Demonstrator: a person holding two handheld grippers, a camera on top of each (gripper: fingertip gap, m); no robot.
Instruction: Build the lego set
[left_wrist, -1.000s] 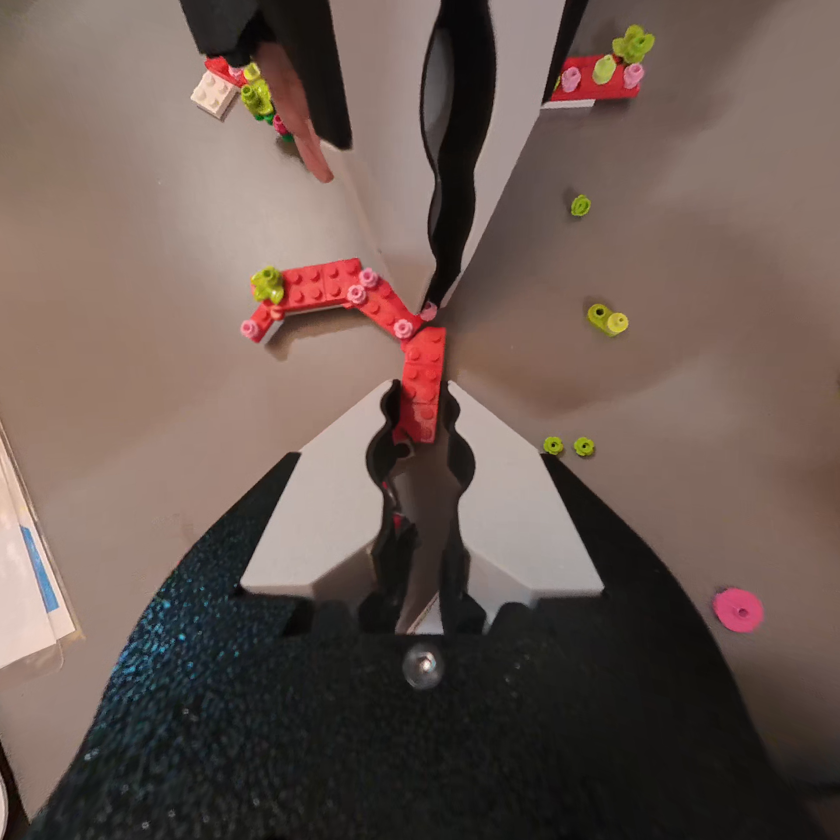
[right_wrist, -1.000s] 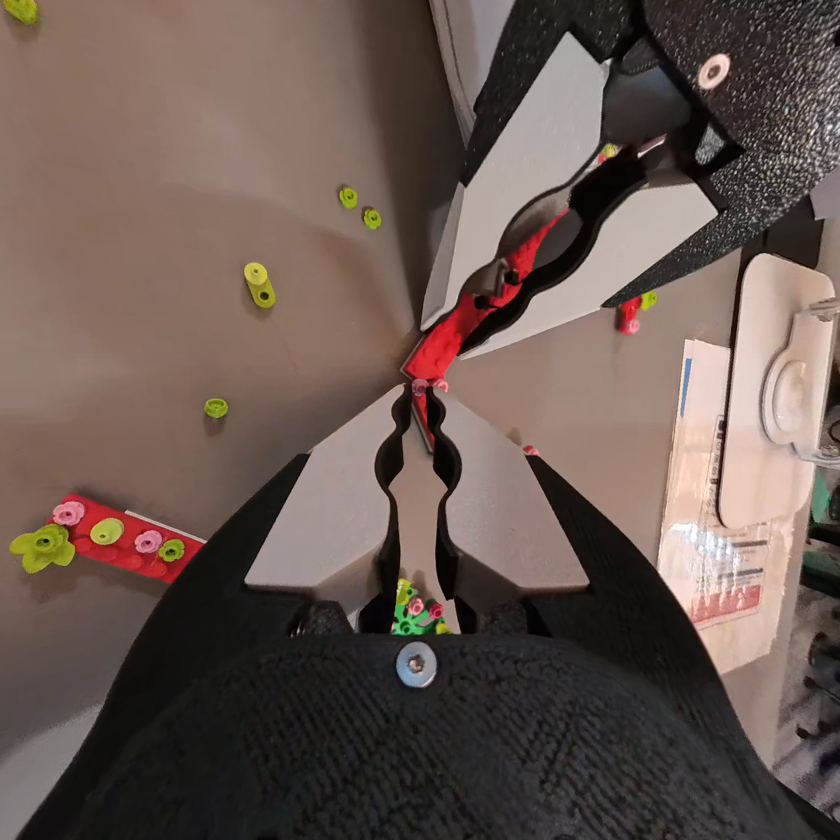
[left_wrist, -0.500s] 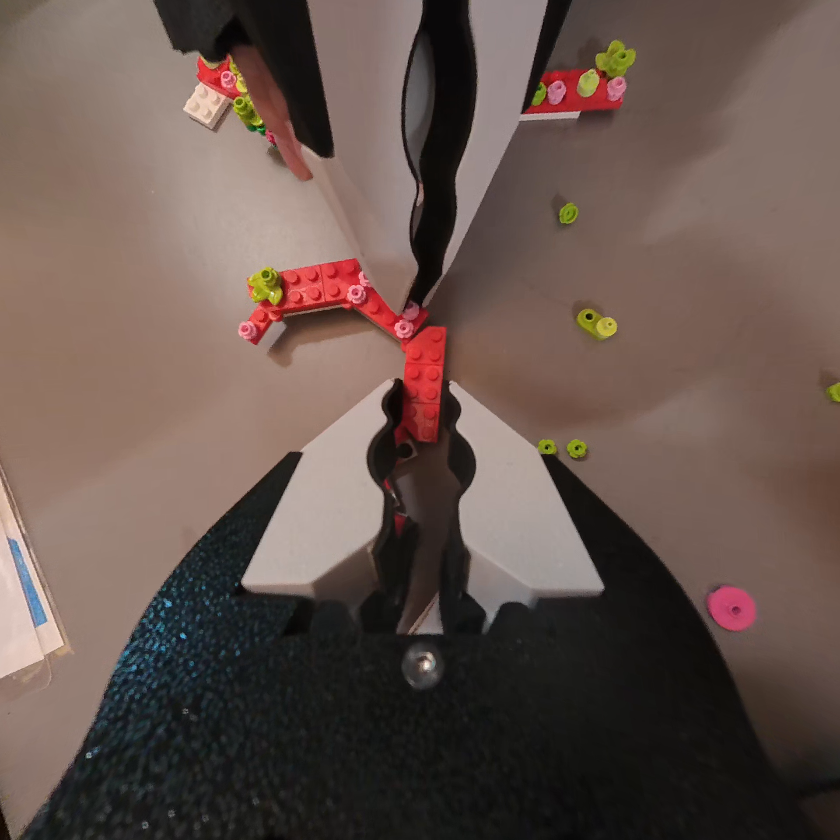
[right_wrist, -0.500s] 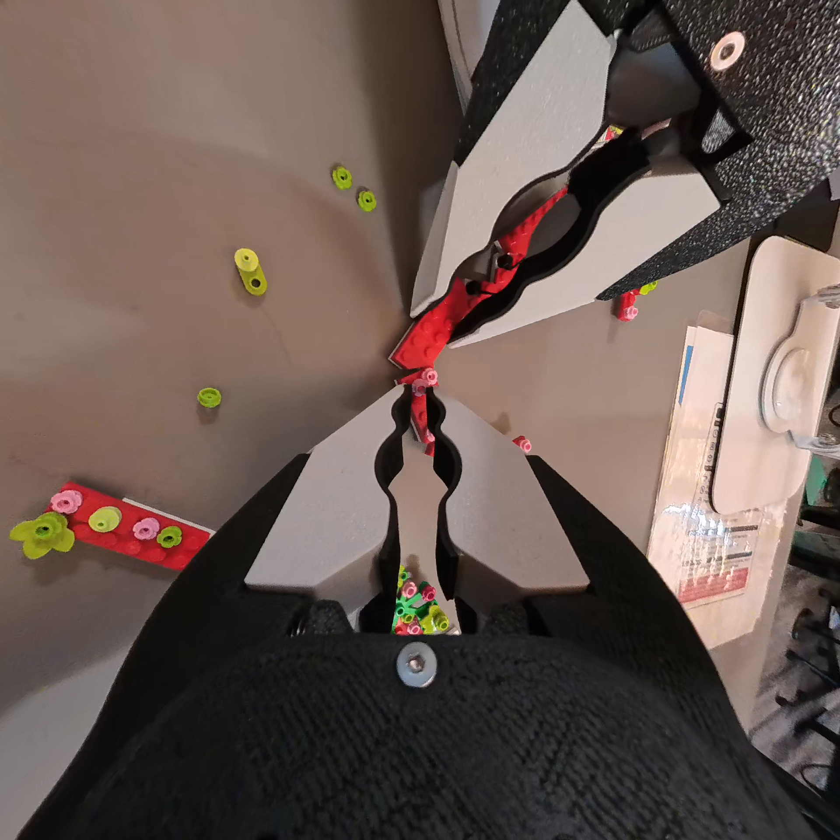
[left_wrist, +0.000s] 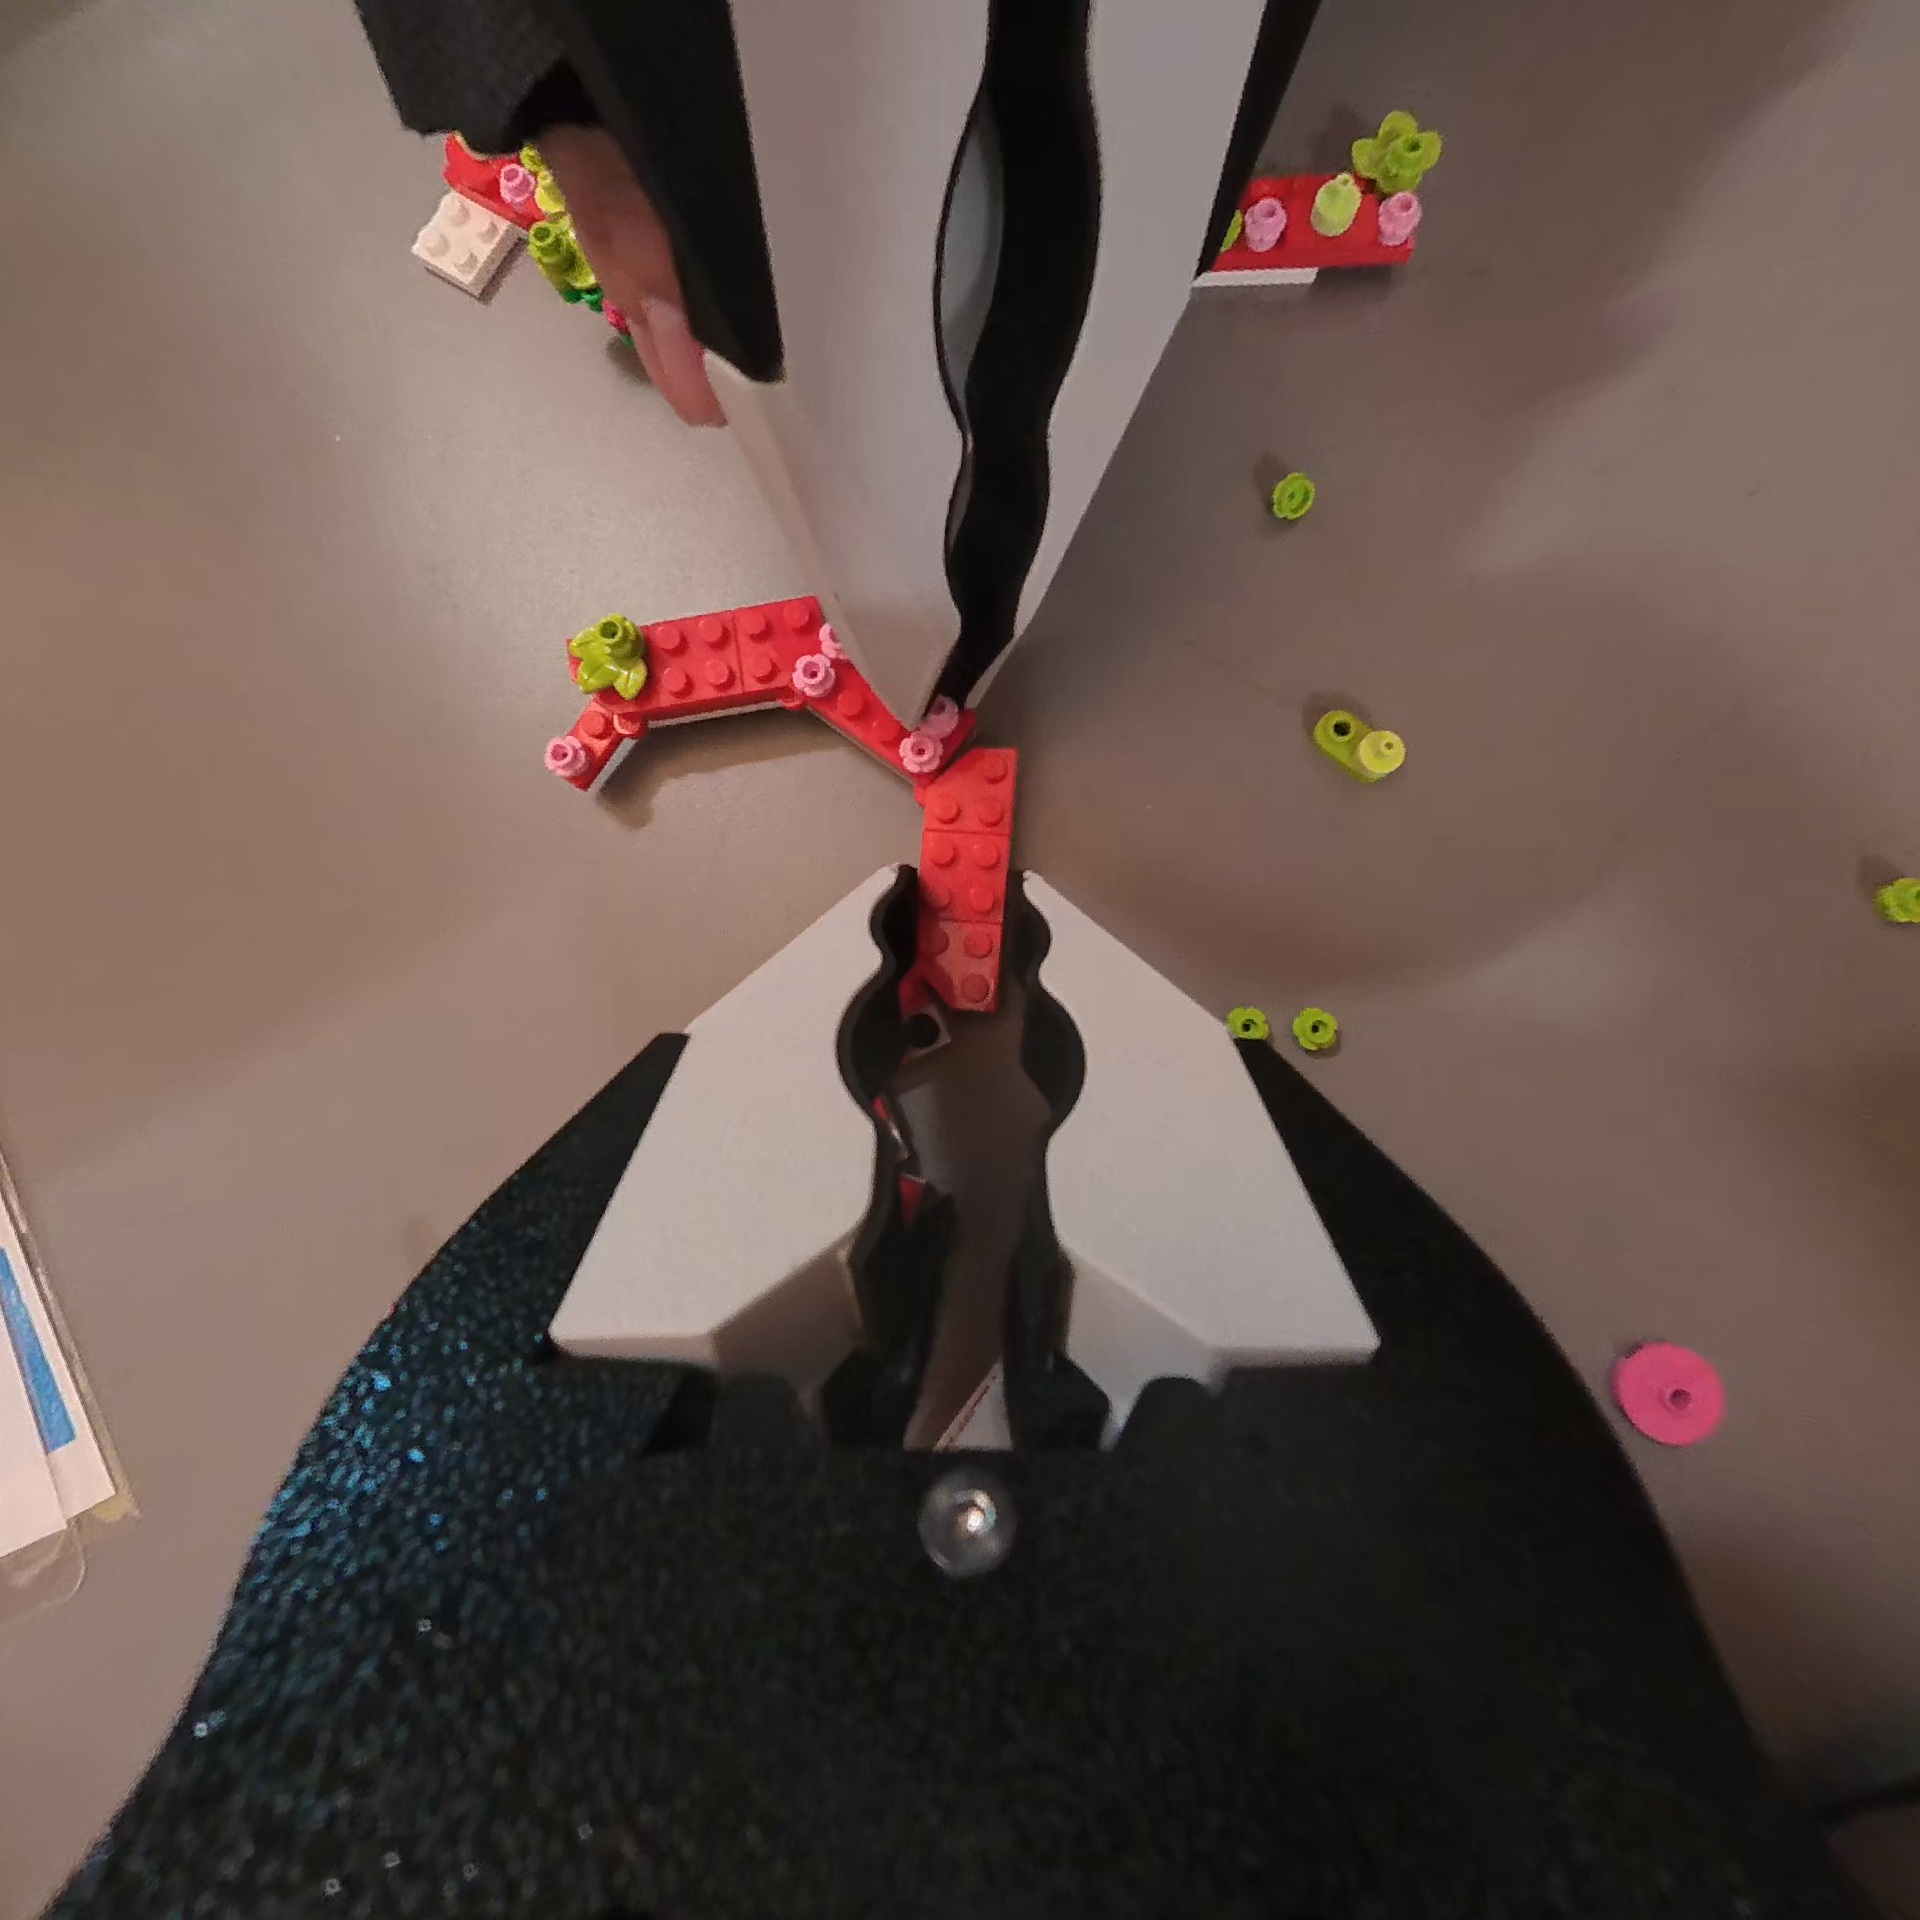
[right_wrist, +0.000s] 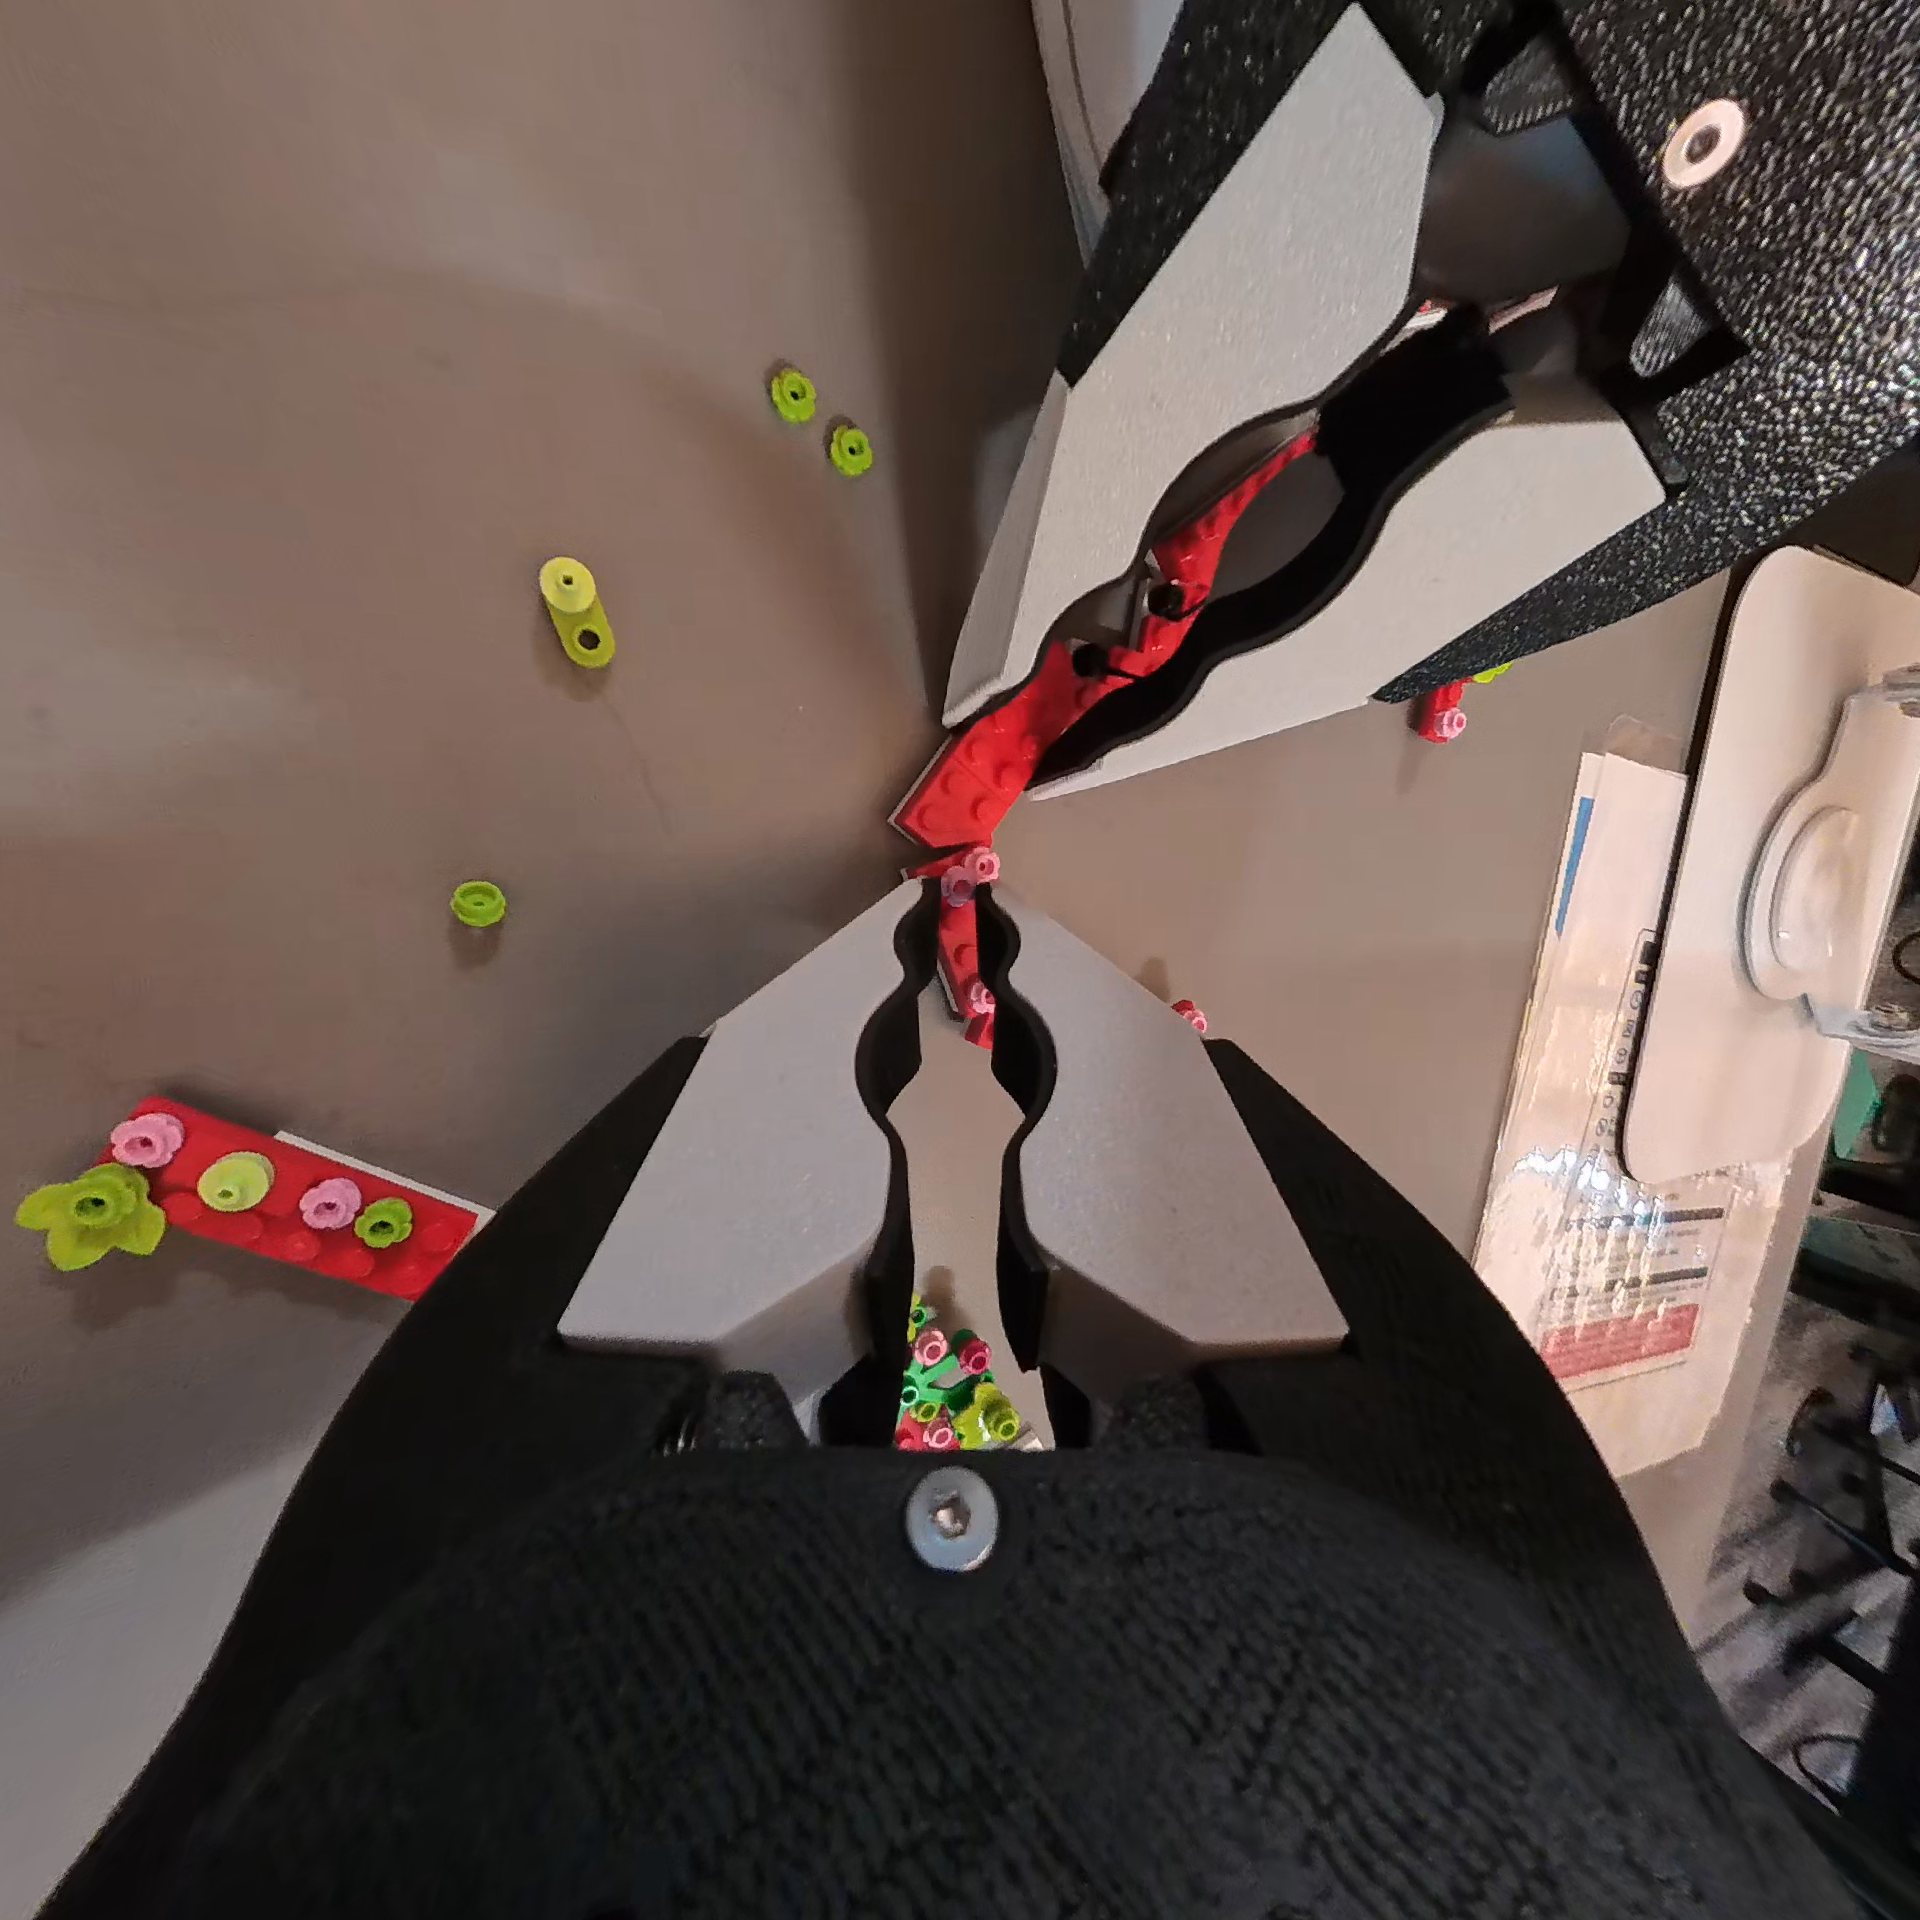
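Note:
My left gripper (left_wrist: 964, 883) is shut on a straight red plate strip (left_wrist: 971, 831) and holds it by its near end. My right gripper (left_wrist: 956, 707) comes in from the top, shut on the tip of a curved red assembly (left_wrist: 727, 670) with pink flowers and a lime leaf. The strip's far end meets the assembly's tip at an angle. In the right wrist view my right gripper (right_wrist: 956, 899) pinches the assembly's end (right_wrist: 961, 935). The left gripper (right_wrist: 992, 756) holds the red strip (right_wrist: 977, 779) just beyond it.
A red plate with flowers (left_wrist: 1320, 223) lies at the far right, also in the right wrist view (right_wrist: 281, 1205). A white plate (left_wrist: 465, 241) and a flower cluster lie far left. Lime studs (left_wrist: 1356, 743) and a pink disc (left_wrist: 1670, 1392) are scattered right. Papers (right_wrist: 1621, 1091) lie beside. Both grippers' tips are close together, under 4 cm apart. It is some 15 cm from my left tips to the pink disc (left_wrist: 1670, 1392).
Both grippers keep their hold. The views have shifted slightly, and the strip's end stays close against the curved assembly's tip.

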